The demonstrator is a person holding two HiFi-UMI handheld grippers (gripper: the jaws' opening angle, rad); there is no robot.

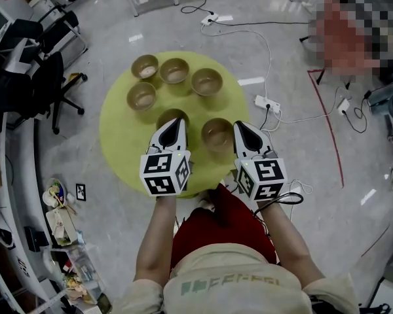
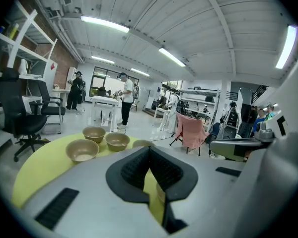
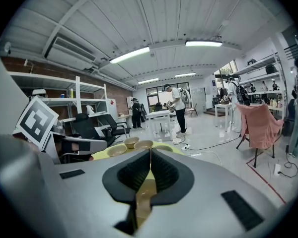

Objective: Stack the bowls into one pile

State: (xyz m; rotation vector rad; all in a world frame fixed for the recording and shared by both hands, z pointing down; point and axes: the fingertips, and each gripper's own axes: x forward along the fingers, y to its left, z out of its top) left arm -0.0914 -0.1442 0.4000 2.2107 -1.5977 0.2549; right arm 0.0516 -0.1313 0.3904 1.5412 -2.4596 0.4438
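My jaws are pressed together, empty, on both left gripper and right gripper. Six bowls sit apart on the yellow table. If I come down closed, I'd probably shove the nearest bowl away.

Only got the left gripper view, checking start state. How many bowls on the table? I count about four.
Observer: Six bowls in the head view, all separate, none stacked.
Operator: Right gripper?
Observer: The right gripper, shut and empty, hangs just right of the nearest bowl.
Operator: And my left one?
Observer: From above, the left gripper hides part of another bowl, left of that nearest one.
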